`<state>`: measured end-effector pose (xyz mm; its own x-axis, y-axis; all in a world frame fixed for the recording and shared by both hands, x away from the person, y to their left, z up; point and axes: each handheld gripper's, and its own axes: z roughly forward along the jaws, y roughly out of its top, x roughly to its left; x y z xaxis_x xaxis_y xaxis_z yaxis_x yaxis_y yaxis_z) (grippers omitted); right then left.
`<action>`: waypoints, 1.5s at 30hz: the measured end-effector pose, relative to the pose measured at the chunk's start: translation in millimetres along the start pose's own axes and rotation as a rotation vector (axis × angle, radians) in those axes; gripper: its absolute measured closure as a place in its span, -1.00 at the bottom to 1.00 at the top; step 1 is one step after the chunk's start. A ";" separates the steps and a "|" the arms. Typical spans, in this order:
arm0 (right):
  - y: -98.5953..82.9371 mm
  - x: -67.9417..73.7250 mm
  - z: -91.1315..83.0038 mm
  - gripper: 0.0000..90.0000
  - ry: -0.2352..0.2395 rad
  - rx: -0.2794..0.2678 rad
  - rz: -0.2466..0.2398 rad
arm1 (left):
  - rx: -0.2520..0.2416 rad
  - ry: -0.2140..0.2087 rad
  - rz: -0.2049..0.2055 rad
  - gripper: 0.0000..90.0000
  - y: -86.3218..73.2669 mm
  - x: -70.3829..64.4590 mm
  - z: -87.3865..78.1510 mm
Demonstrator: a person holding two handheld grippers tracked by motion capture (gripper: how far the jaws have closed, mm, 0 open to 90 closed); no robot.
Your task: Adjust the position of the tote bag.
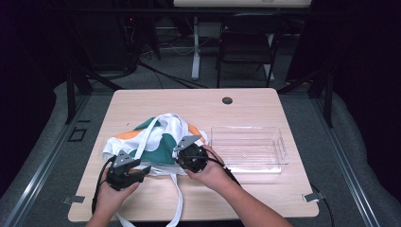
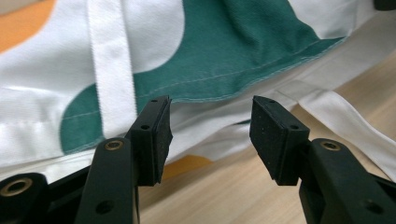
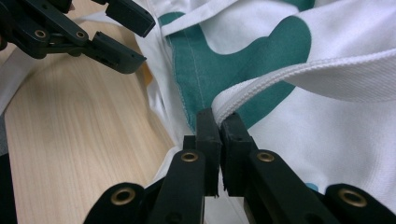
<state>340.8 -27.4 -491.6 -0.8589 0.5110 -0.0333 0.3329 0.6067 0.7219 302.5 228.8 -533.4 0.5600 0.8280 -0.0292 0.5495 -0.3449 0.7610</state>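
High view first: the pale wooden worktop (image 1: 156,101) fills the middle of the frame, with bare wood along its upper edge and down the left margin. A crumpled tote bag (image 1: 158,139) in white, green and orange lies left of centre. Just to its right, in the centre right of the frame, sits a clear plastic bin (image 1: 248,149), close to the bag's edge. One white strap (image 1: 178,198) trails down over the worktop's near edge at the bottom.

Right gripper (image 3: 219,128), in its own view, has its fingers shut tight on a white webbing handle (image 3: 299,77) that runs off toward the upper right. Left gripper (image 2: 210,126), in the left gripper view, holds its fingers spread apart just short of the bag's green hem (image 2: 261,70), with open wood below them in the lower centre.
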 end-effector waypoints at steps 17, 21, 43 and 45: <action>8.2 -6.1 -16.9 0.95 -0.015 -0.075 0.020 | 0.006 0.140 0.124 0.04 -0.2 1.8 5.6; 9.4 -6.9 -20.7 0.95 -0.018 -0.088 0.018 | 0.018 0.161 0.122 0.06 0.0 6.9 9.4; 7.9 -6.2 -23.2 0.95 -0.017 -0.095 0.019 | 0.030 0.247 0.179 0.21 -0.4 10.9 25.6; 6.7 -6.5 -22.1 0.95 -0.014 -0.089 0.017 | 0.033 0.240 0.180 0.27 0.0 11.1 26.0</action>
<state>340.0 -40.2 -471.2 -0.8477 0.5297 -0.0294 0.3111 0.5413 0.7812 324.9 226.5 -550.5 0.4895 0.8320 0.2612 0.4767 -0.5061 0.7187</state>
